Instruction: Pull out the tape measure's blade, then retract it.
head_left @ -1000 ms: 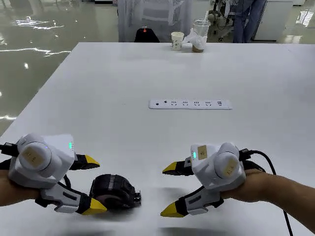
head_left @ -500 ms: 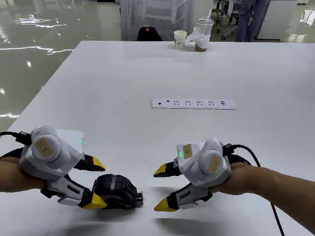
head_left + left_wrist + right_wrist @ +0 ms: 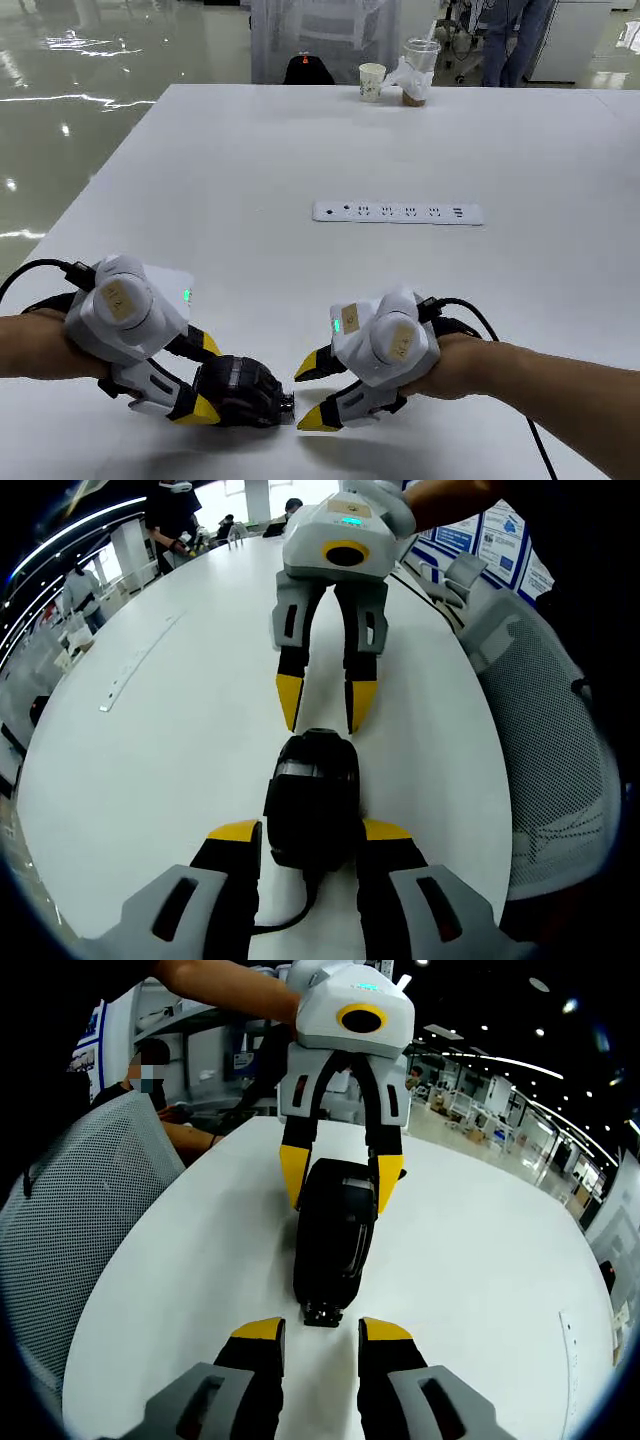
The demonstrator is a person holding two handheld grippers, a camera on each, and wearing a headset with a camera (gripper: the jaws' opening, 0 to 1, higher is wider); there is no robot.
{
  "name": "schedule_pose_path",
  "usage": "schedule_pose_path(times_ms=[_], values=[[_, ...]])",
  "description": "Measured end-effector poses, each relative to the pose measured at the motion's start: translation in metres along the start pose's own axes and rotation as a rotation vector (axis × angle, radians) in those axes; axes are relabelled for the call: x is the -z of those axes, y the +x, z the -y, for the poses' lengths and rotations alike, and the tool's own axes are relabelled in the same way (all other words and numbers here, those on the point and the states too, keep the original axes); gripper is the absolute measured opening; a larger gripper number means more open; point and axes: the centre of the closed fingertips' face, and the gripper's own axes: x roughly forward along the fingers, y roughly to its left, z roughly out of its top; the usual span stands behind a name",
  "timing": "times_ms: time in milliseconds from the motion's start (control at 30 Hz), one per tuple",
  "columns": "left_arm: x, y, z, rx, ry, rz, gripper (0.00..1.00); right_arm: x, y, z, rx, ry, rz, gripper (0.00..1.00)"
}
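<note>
The tape measure (image 3: 245, 392) is a chunky black thing with a rounded case. It lies on the white surface (image 3: 300, 160) close to the near edge, a bit left of the middle. From the left gripper view (image 3: 312, 800) you can see a greyish window on top of the case. In the right gripper view (image 3: 335, 1225) it stands on edge, and the small end hook (image 3: 320, 1312) sits right at the mouth of the case, pointing at the right gripper.

The left gripper (image 3: 207, 378) has the case clamped between its jaws, with a yellow tip pressed against each side, and its own view (image 3: 310, 830) shows the same thing. The right gripper (image 3: 310, 393) sits just beside the hook end. Its jaws are parted by a modest gap and hold nothing, and its yellow tips stop just short of the hook (image 3: 322, 1330).

Farther off, a white power strip (image 3: 398, 213) lies across the middle of the surface. A paper cup (image 3: 372, 80) stands by the far edge.
</note>
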Motion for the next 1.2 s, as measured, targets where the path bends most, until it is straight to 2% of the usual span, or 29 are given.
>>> schedule_pose_path(times_ms=[467,867,1200], values=[[0.004,0.009,0.0,0.011,0.024,-0.02,0.28,0.003,0.014,0.004,0.003,0.043,-0.029,0.13],[0.002,0.008,0.003,0.005,0.025,-0.012,0.27,0.003,0.017,0.003,0.01,0.093,-0.026,0.11],[-0.001,0.006,0.007,0.012,0.027,-0.007,0.27,0.003,0.016,0.002,0.006,0.081,-0.033,0.09]])
